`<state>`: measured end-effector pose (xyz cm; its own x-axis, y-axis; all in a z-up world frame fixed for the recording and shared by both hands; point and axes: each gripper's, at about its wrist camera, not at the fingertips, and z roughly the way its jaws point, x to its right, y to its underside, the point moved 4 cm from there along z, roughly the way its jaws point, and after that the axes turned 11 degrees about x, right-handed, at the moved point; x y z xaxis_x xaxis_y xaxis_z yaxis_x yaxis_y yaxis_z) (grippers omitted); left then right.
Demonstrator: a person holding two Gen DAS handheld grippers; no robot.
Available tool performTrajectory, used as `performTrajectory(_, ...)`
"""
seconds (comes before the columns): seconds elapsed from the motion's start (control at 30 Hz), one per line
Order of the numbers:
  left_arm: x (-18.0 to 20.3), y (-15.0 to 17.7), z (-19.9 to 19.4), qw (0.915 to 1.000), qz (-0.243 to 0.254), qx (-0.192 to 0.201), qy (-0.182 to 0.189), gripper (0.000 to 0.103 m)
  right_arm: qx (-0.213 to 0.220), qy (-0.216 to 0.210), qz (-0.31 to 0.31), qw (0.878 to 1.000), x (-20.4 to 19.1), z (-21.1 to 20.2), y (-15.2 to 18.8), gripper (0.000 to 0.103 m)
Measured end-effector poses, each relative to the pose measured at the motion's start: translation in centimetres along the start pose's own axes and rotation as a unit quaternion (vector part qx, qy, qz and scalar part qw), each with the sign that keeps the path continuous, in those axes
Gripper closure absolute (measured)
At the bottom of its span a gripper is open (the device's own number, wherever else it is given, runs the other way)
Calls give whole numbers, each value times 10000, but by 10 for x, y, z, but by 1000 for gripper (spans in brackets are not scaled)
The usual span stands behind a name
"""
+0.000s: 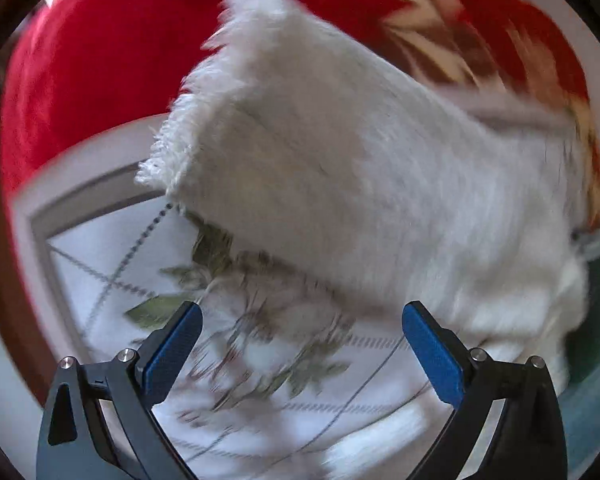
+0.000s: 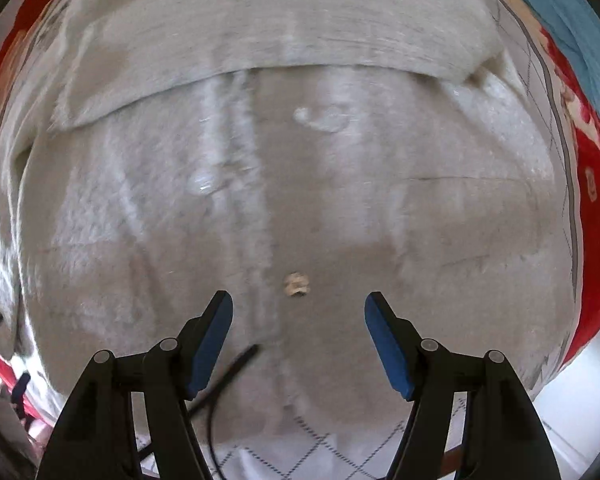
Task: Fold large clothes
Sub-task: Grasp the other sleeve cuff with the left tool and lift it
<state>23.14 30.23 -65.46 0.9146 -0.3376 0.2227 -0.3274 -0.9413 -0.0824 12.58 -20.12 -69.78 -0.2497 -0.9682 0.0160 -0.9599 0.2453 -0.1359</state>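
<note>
A large white fuzzy garment lies spread on a bed. In the right wrist view it fills the frame, with a folded-over band across the top and a small tan button near the middle. My right gripper is open and empty, just above the cloth near the button. In the left wrist view a frayed-edged part of the garment, perhaps a sleeve, lies over the bedding. My left gripper is open and empty, just below that part's lower edge.
A white quilted sheet with a leaf print lies under the garment. A red patterned blanket lies beyond it and shows at the right edge of the right wrist view. A blue cloth is at the top right. A thin black cable crosses near my right gripper.
</note>
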Motion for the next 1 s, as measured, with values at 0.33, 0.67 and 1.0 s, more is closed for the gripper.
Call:
performTrajectory(0.33,19,-61,17,9927,-811,879,-148,47,111,92,-87,9999,-28,-14,9,33)
performTrajectory(0.67,129,-70,-39,9704,1374,1982,-147,90,242,23,-249,9994,-56,-18,-28,29)
performTrajectory(1.0,211,6,-113,9041,3405,2572,235,91,256,-624,-130,9976,15,-58,-7,29)
